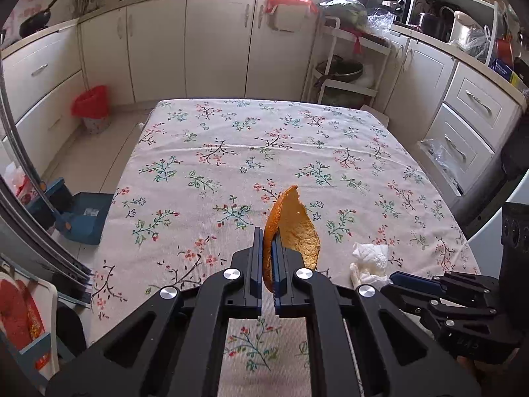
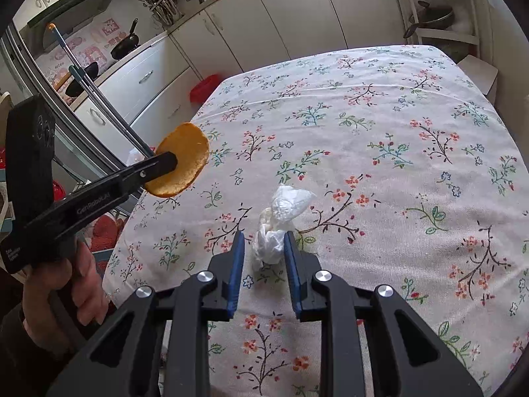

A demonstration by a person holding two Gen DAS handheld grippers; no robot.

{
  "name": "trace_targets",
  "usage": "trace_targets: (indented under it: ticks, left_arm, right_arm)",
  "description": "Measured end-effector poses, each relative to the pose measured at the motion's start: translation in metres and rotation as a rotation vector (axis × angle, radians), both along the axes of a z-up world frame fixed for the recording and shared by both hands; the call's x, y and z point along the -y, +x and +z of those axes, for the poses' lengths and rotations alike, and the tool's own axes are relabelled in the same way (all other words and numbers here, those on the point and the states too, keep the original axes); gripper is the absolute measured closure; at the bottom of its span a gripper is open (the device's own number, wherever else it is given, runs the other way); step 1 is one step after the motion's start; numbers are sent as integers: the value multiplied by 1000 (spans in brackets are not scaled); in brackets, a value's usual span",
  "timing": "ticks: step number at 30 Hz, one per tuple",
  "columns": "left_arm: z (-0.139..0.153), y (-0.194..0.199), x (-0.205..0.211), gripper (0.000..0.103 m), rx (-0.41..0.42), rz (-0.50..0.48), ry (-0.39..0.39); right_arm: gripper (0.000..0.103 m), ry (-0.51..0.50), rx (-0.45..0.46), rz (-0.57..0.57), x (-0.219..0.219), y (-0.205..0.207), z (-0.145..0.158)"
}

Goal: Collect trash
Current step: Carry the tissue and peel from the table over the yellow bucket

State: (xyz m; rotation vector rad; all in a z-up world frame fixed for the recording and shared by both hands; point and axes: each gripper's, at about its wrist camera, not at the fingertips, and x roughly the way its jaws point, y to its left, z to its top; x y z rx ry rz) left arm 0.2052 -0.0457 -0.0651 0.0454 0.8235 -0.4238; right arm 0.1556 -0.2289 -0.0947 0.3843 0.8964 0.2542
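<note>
Over at nine o'clock on the floor sits the red-lined waste bin [image 1: 91, 107], the likely home for all this rubbish, well apart from the tabletop [image 1: 264, 152]. Moving right, the left tongs [image 1: 267, 258] are clenched on a piece of orange peel [image 1: 294, 225], pinching it by its edge so it stands upright and clear of the cloth, lifted free for carrying. From the other side, that peel [image 2: 182, 160] hangs out past the tabletop's ten o'clock edge. Further right, the right tongs [image 2: 264, 258] straddle a crumpled white tissue [image 2: 281, 218] lying on the floral cloth; the pads sit against its sides, but whether they truly grip it I cannot tell.
</note>
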Motion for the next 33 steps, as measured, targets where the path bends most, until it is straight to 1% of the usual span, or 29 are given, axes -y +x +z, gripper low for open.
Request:
trace_targets:
  ticks: [1,3,4,5,10,11,12,13,14,17,18,19,20,21,24,27,30,33]
  left_arm:
    - [3,-6,-1,99,4,-2,-2]
    - [9,-15,-2,99,11,-4,-8]
    - [12,-19,-4,99,16,-4,-14]
    - [14,-22,-5,99,17,-4,-20]
    - [24,-37,-13,99,21,0,-30]
    - [24,-37,-15,99,20,3,-30]
    - [24,-36,-17,99,17,9,-32]
    - [24,-35,-19,99,12,16,-36]
    - [24,-34,-22,99,8,21,-42]
    - [26,-36,-25,99,7,24,-55]
    - [27,-38,-25,99,7,22,-58]
    - [27,-40,-25,99,7,19,-59]
    - [28,-42,-26,99,7,19,-62]
    - [28,-44,-28,99,4,20,-67]
    - [26,-52,-34,99,-12,21,-86]
    - [22,-69,-37,99,-28,5,-96]
    - [18,-93,-36,99,-45,-19,-104]
    - [10,-125,-36,99,-75,-55,-107]
  right_arm:
    - [79,2,3,-2,1,-2,0]
    - [84,5,16,-10,2,-9,2]
    - [90,6,24,-16,3,-13,4]
    - [92,8,30,-21,5,-14,4]
    - [92,9,51,-20,5,-23,10]
    - [90,-1,47,-16,3,-20,9]
    - [84,-8,47,-22,2,-16,8]
    - [62,-10,49,-28,2,-10,7]
    - [52,-16,49,-30,-1,-4,4]
    - [52,-37,20,-34,-8,15,-9]
    - [54,-44,8,-35,-11,23,-15]
    - [63,-59,24,-38,-12,27,-17]
    - [81,-71,22,-33,-13,31,-17]
    - [88,-66,18,-29,-13,32,-18]
    - [89,-45,33,-35,-8,25,-14]
    - [89,-15,47,-32,-4,8,-3]
    - [89,32,53,-23,-3,-21,9]
    - [89,50,52,2,-12,-59,17]
